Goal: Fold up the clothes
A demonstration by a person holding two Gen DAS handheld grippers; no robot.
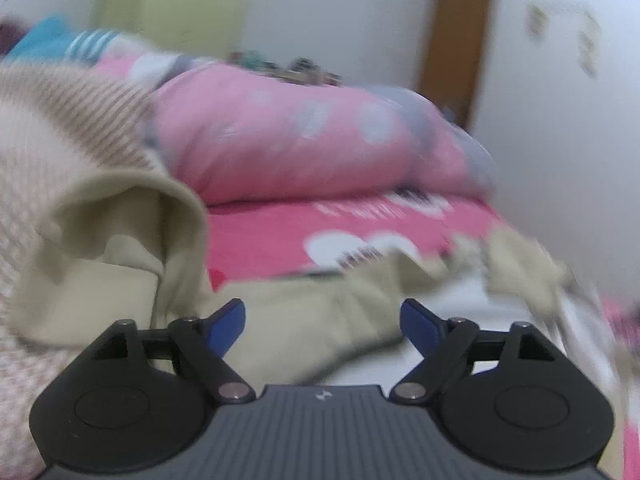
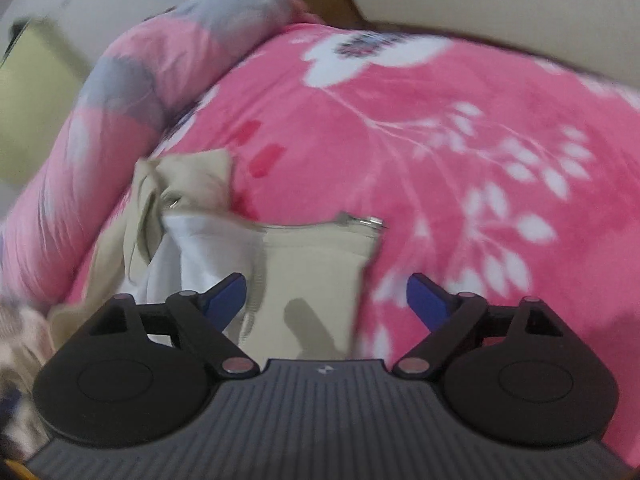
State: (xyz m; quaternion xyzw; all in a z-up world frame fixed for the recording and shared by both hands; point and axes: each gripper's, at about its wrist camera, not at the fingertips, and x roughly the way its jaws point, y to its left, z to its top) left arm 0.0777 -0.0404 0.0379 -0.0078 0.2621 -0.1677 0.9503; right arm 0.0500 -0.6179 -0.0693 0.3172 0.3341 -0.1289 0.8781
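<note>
Lying crumpled on a pink floral bedsheet (image 2: 460,152): beige trousers (image 2: 312,276), white pocket lining (image 2: 200,248) turned out and metal zip (image 2: 362,220) exposed at the open fly. Hovering just above the waistband end, right gripper (image 2: 326,296), blue fingertips (image 2: 226,296) spread wide, nothing between them. Hanging low over a beige trouser leg (image 1: 320,320), left gripper (image 1: 322,320), jaws likewise parted and empty; whether touching the cloth, cannot tell through the blur. Bunched up at far left, open beige cuff (image 1: 120,224), resting against a ribbed pinkish knit garment (image 1: 60,128). Heaped behind, pink and grey quilt (image 1: 300,136); further back, brown wooden door (image 1: 456,56) in a white wall
</note>
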